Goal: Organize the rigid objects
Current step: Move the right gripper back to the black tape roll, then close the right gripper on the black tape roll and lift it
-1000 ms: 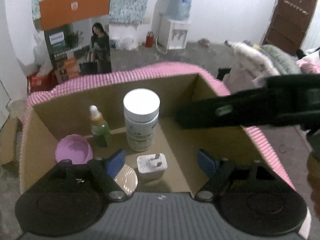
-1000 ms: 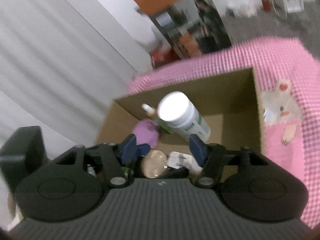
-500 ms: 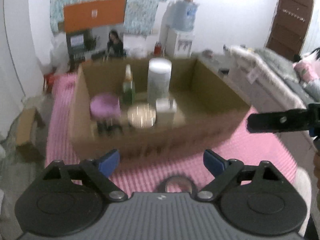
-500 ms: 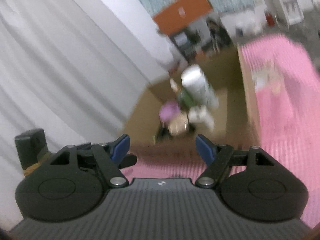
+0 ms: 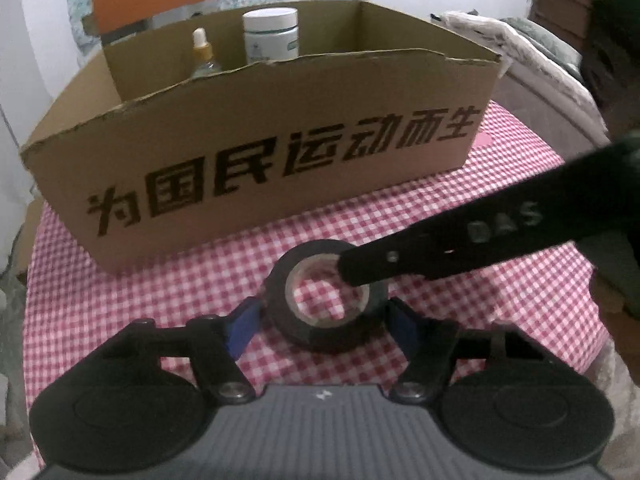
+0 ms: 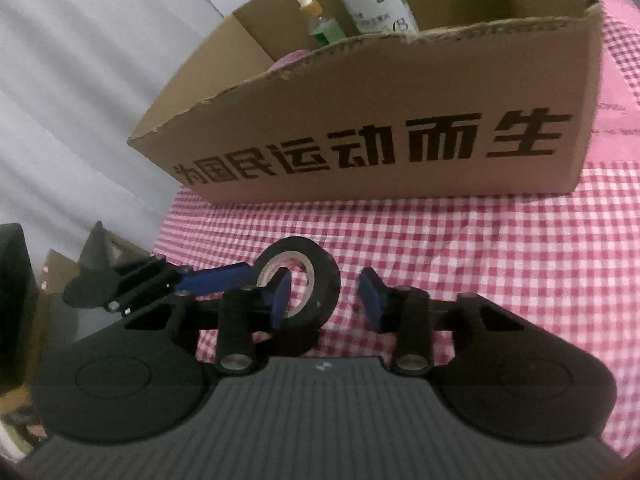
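Pink-and-white checked cloth (image 5: 460, 216) covered a round table, with pale curtains hanging behind it in the right wrist view. At twelve o'clock on the cloth stood an open brown cardboard box (image 5: 280, 152) with bold black Chinese characters printed along its near wall. Over that wall showed a white-lidded plastic jar (image 5: 271, 36) with a green-and-white label, a small dropper bottle (image 5: 202, 53) of green liquid just beside it at nine o'clock, and, seen only from the right wrist, the top of a rounded purple thing (image 6: 290, 60).

Near the box, at its six o'clock, a roll of black electrical tape (image 5: 326, 294) lay flat on the cloth, its hole facing up.

The left gripper (image 5: 326, 322) straddled the roll. Its blue-padded jaws were closing, one at nine o'clock of the roll and one at three o'clock, both right at the outer wall; blur hid whether the pads pressed on it yet.

The right gripper (image 6: 326, 294) came in from three o'clock in the left wrist view, as a long black finger reaching over the roll. Its jaws were closing too. The left blue pad (image 6: 281, 294) sat inside the hole of the roll, the other pad stood apart outside, with the roll's wall between them and a clear gap beside the outer pad
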Demonstrator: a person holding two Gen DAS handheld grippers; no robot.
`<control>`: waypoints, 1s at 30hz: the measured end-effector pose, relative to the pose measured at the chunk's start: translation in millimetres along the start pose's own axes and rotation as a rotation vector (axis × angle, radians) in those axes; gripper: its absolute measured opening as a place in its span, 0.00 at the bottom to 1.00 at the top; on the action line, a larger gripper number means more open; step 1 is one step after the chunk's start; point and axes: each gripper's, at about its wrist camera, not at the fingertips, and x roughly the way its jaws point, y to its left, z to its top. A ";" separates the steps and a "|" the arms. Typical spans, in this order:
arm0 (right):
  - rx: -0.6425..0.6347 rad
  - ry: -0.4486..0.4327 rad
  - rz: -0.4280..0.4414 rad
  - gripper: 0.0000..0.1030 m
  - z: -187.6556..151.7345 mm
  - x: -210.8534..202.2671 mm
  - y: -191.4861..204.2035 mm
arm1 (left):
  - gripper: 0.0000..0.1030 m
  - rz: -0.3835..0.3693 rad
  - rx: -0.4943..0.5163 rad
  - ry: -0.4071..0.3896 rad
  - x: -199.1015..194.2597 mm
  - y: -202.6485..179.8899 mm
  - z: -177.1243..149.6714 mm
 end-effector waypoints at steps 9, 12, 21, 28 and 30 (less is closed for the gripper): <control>-0.014 0.041 -0.010 0.23 -1.0 -0.9 1.5 | 0.64 -0.024 0.014 0.001 -14.3 -18.4 -7.1; -0.022 0.051 -0.018 0.23 -7.9 -8.6 0.1 | 0.64 -0.015 0.039 0.006 -13.7 -26.3 -14.6; -0.001 0.045 -0.005 0.22 -8.0 -15.7 -6.6 | 0.68 0.002 0.044 0.000 -4.4 -29.4 -9.4; -0.005 0.036 -0.002 0.22 -9.0 -17.6 -5.6 | 0.66 0.012 0.034 -0.012 1.2 -29.3 -6.8; -0.015 0.033 -0.009 0.22 -10.1 -16.7 -3.0 | 0.66 0.013 0.032 -0.011 1.4 -29.2 -5.9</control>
